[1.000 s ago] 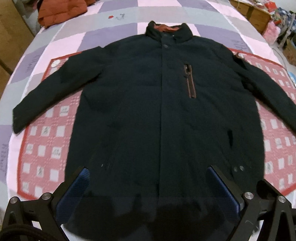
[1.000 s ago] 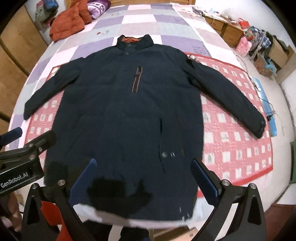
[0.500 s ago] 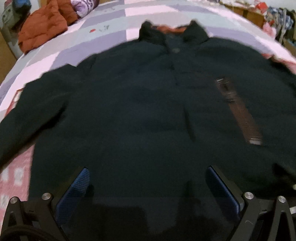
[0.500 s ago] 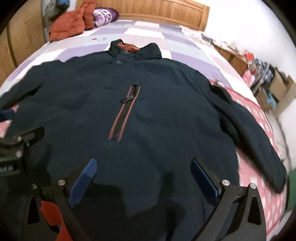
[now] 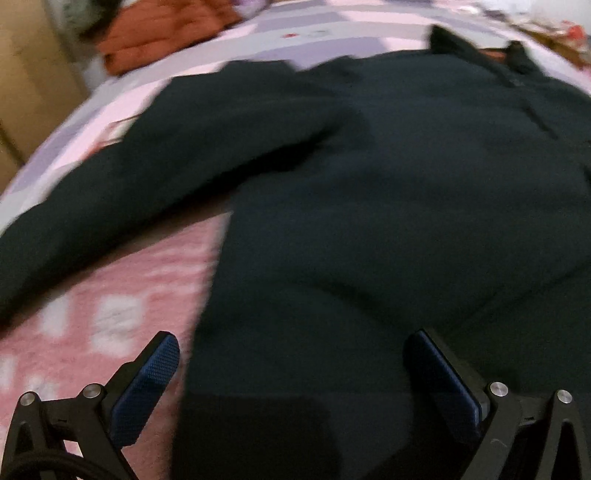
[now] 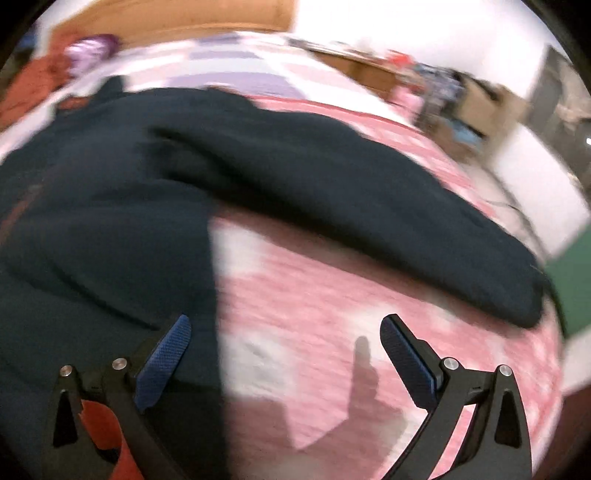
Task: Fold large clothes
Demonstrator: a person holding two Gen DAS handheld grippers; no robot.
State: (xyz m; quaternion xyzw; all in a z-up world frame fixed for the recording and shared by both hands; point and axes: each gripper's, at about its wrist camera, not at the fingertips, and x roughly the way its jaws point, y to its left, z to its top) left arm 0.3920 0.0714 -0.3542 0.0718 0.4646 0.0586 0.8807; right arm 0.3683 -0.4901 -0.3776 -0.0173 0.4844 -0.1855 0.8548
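Note:
A large dark navy jacket [image 5: 388,192] lies spread flat, front up, on a bed. Its one sleeve [image 5: 122,192] stretches to the left in the left wrist view. Its other sleeve [image 6: 369,206] stretches to the right in the right wrist view. My left gripper [image 5: 291,354] is open and empty, low over the jacket's left side edge. My right gripper [image 6: 286,336] is open and empty, low over the jacket's right side edge [image 6: 207,258], with its right finger above the pink blanket. Both views are blurred by motion.
A pink checked blanket [image 6: 332,302] lies under the jacket on a purple and pink quilt [image 5: 258,40]. An orange-red garment [image 5: 159,33] sits at the bed's far left. Wooden furniture and clutter [image 6: 424,81] stand beyond the bed's right side.
Both grippers have moved forward and down, close to the jacket. The left one has swung toward the left side edge, the right one toward the right side edge. Both stay open.

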